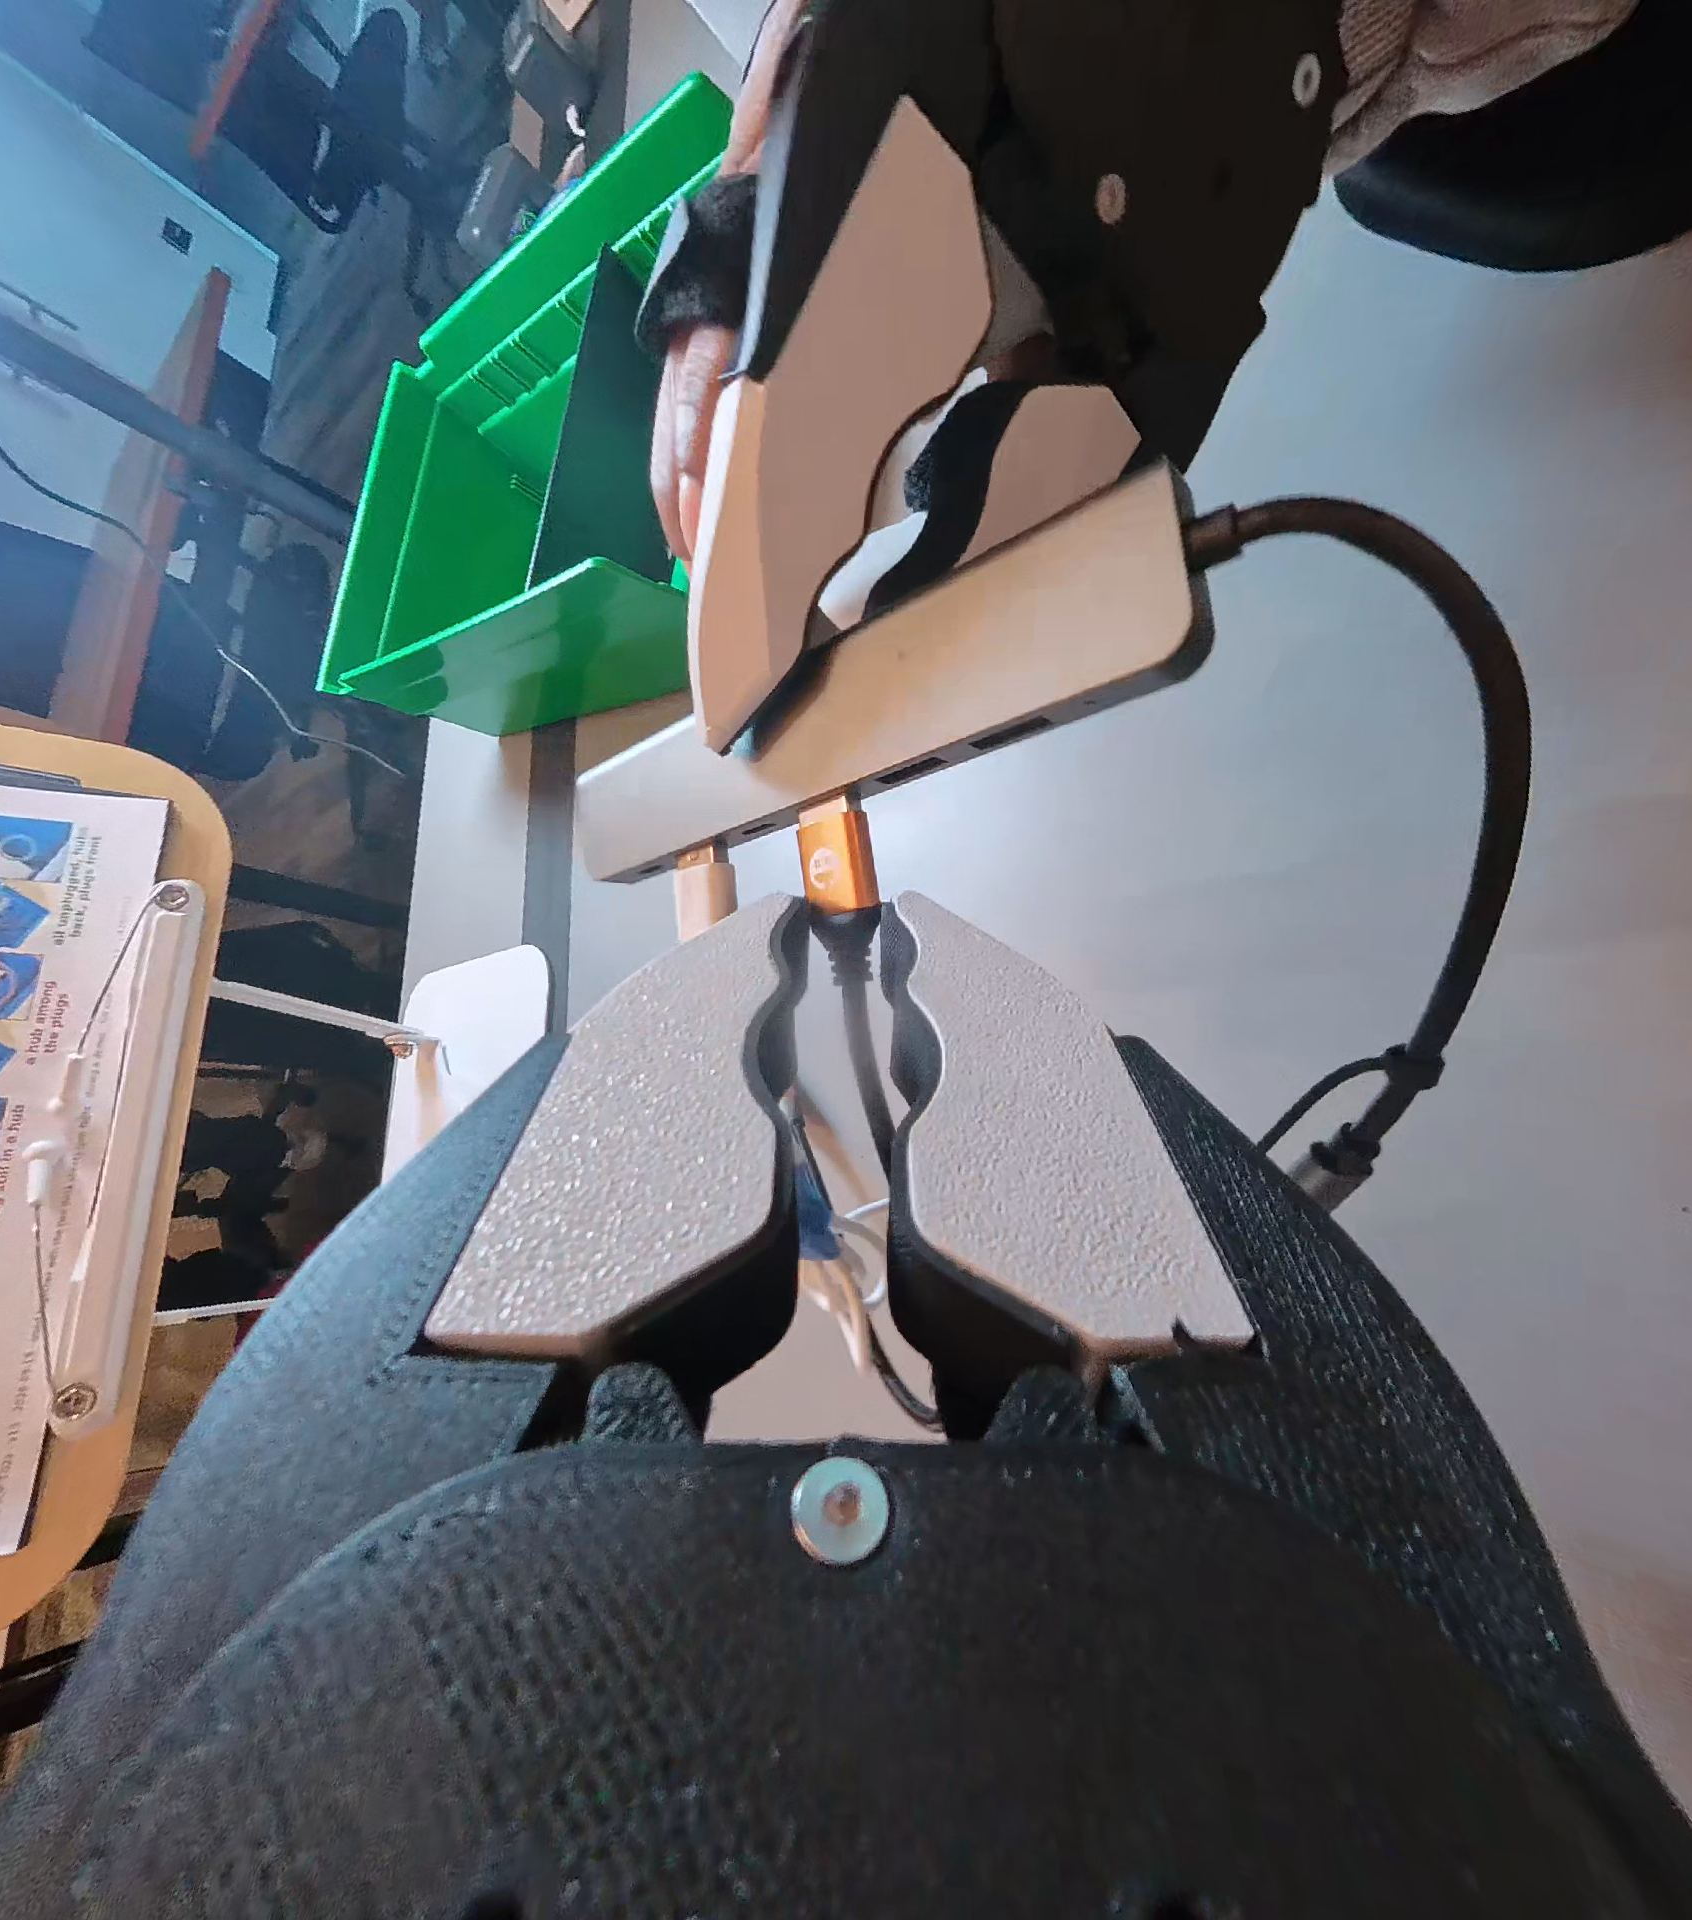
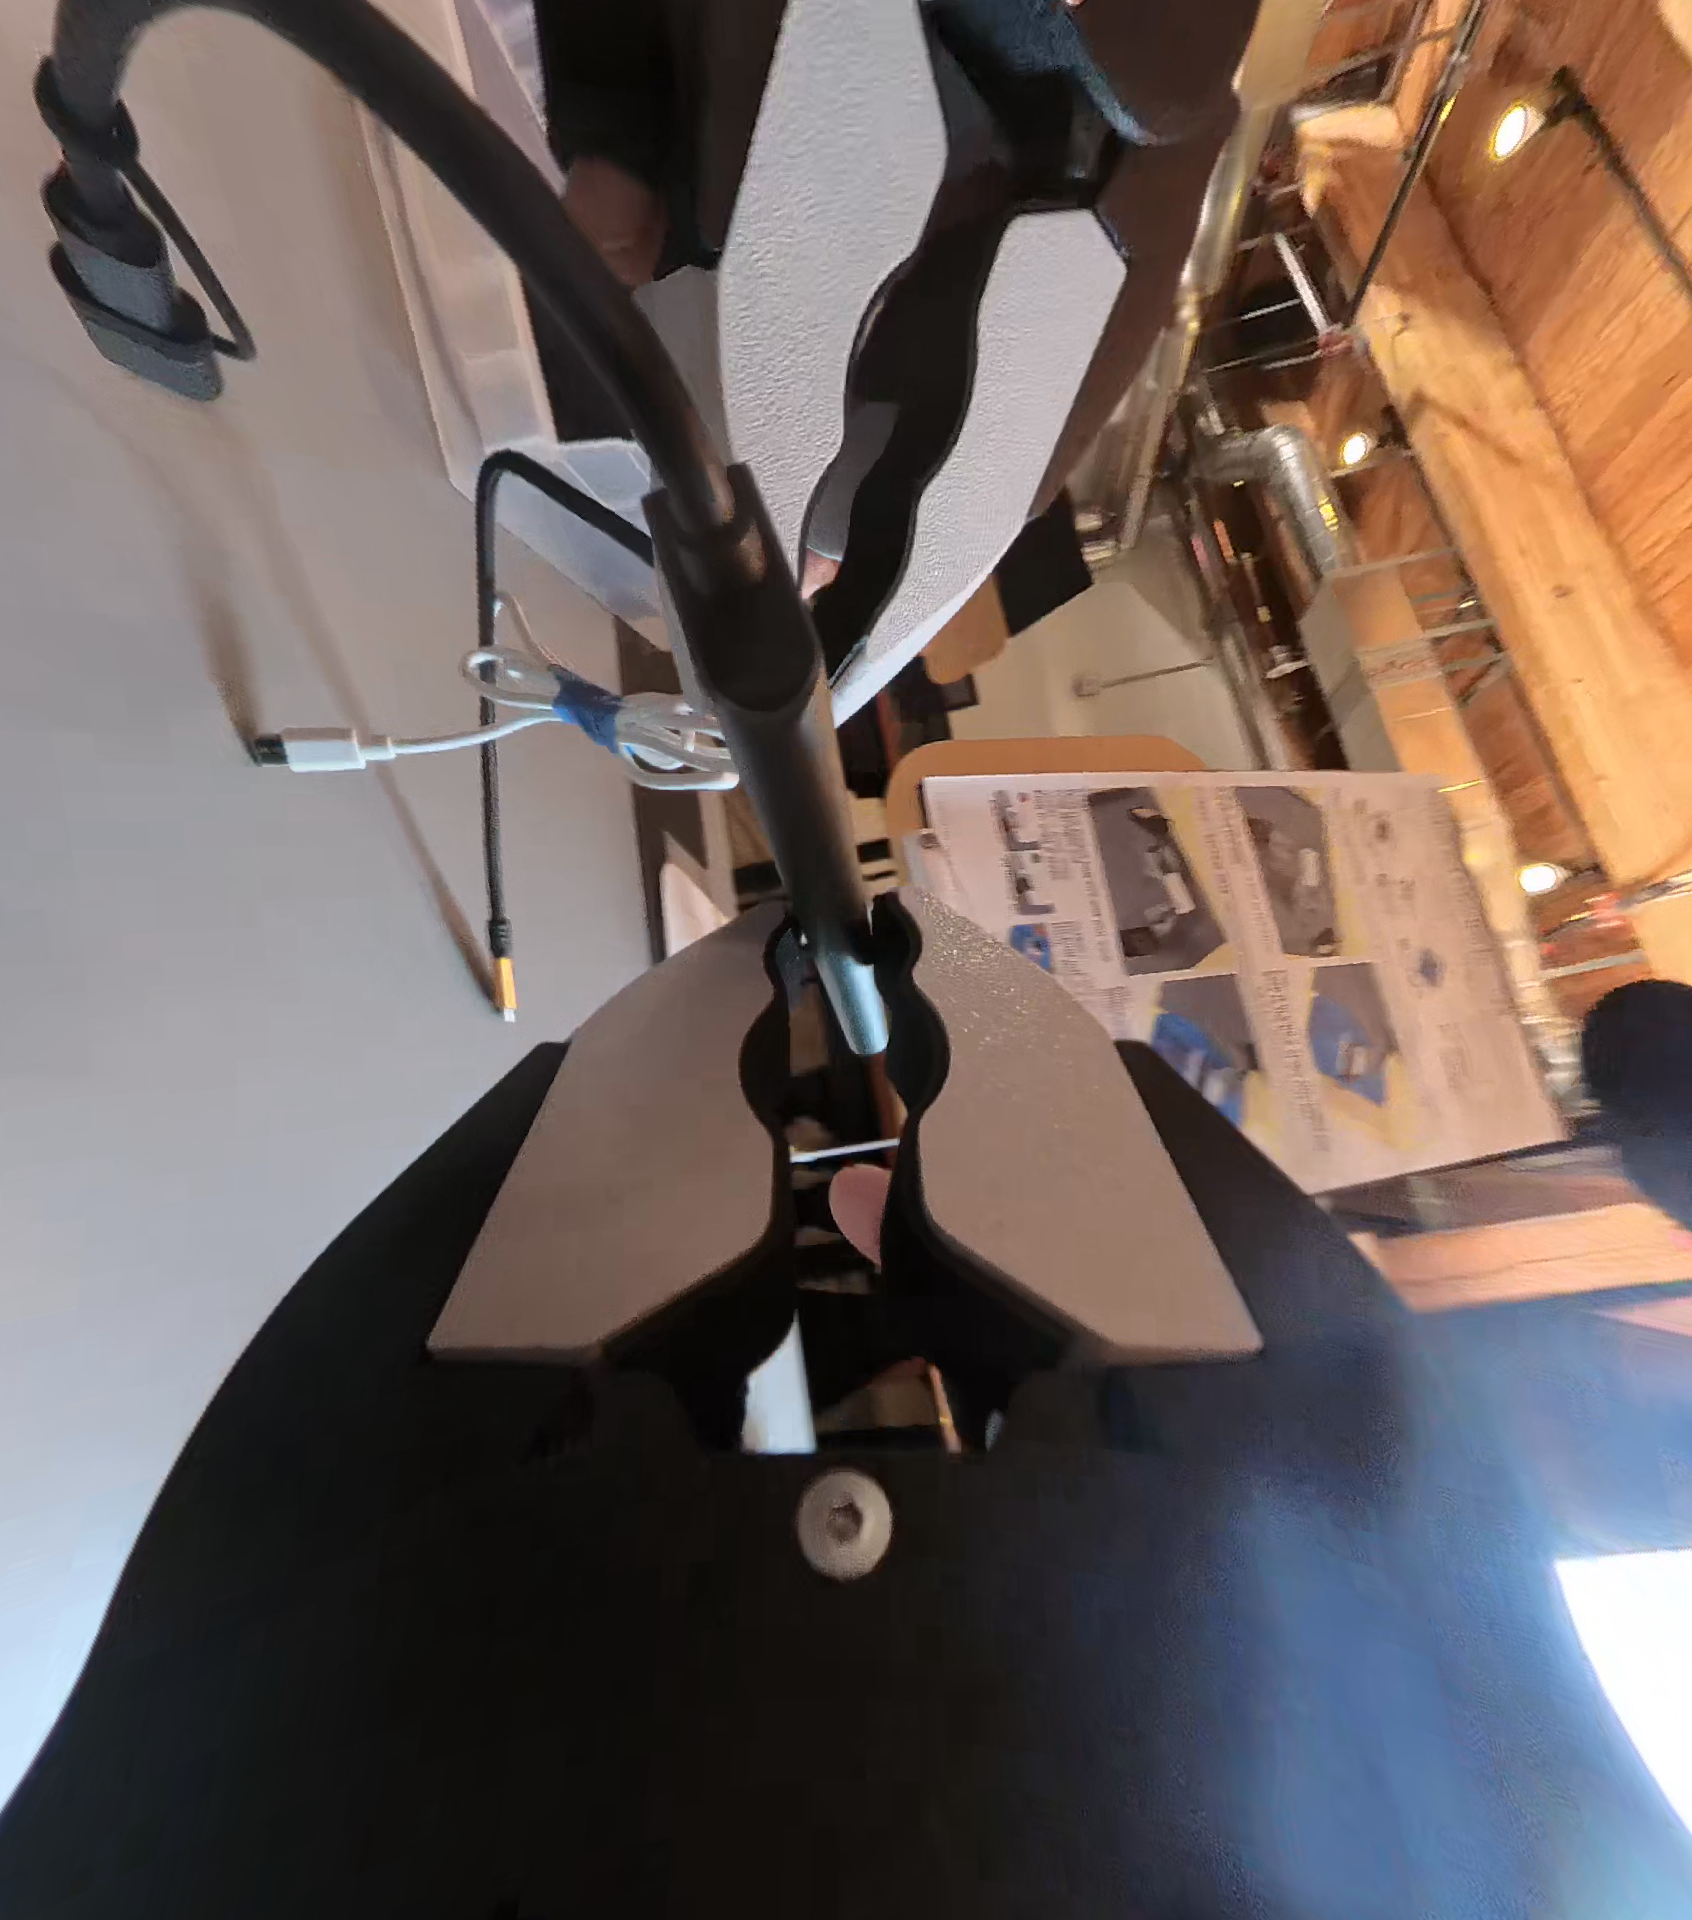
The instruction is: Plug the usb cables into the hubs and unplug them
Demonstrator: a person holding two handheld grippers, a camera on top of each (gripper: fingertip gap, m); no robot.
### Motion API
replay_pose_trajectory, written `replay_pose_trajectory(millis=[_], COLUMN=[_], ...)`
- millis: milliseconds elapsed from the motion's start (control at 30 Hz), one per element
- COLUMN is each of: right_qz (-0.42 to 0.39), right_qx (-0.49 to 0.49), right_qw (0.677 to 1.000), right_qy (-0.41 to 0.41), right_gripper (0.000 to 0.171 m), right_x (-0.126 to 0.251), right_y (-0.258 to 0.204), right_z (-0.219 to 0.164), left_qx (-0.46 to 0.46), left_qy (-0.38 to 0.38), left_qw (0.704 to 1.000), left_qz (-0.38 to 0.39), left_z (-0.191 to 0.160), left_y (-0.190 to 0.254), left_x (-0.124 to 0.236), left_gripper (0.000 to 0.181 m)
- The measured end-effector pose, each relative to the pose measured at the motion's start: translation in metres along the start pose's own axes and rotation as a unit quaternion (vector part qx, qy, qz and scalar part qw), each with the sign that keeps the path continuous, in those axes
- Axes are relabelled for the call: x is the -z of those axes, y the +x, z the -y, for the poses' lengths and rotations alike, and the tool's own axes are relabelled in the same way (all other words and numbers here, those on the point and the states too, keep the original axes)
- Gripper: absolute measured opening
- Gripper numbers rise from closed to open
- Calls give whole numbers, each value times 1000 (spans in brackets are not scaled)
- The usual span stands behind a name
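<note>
Pinching the orange plug (image 1: pixel 831 862) at the hub (image 1: pixel 925 717), left jaws close; only the right view shows loose cables (image 2: pixel 551 717), its jaws clamping the hub.

white table (image 1: pixel 1600 935), wooden ceiling (image 2: pixel 1548 436)

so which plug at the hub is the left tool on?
The orange plug: the left tool is shut on its black cable end. The beige plug, farther along the hub, is untouched.
</note>
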State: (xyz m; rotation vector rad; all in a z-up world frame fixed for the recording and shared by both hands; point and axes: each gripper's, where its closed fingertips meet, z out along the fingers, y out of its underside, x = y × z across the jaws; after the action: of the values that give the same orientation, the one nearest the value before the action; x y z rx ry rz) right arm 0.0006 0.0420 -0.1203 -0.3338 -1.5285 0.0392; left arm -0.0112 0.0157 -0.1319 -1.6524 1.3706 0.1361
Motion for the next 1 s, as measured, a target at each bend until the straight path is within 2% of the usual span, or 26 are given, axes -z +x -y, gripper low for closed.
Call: replay_pose_trajectory(millis=[100,200,367,500,667,733,800,867,1000], right_qz=[54,109,235,302,329,322,334,348,365], right_qx=[-109,-230,-405,-449,-495,-497,-511,-502,-523], right_qw=[992,966,877,832,793,795,781,783,761], right_qy=[20,46,104,119,136,133,132,121,121], right_gripper=[13,13,10,10,11,12,12,12,10], right_x=[0,2,12,21,25,24,24,26,29], right_y=[-6,-8,-11,-17,-12,-11,-12,-18,-16], right_z=[-3,-1,21,27,32,30,29,28,26], left_qx=[-2,8,44,84,188,239,286,305,333], left_qy=[5,21,32,68,114,88,92,92,128], left_qw=[1000,1000,998,990,963,950,930,919,901], left_qz=[0,8,-24,-87,-157,-180,-209,-231,-244], left_z=[2,7,4,11,17,12,14,15,19], left_y=[0,-4,2,15,20,23,28,34,33], left_x=[0,3,1,1,4,-2,-7,-11,-13], left_gripper=[11,9,8,8,8,8,8,8,8])
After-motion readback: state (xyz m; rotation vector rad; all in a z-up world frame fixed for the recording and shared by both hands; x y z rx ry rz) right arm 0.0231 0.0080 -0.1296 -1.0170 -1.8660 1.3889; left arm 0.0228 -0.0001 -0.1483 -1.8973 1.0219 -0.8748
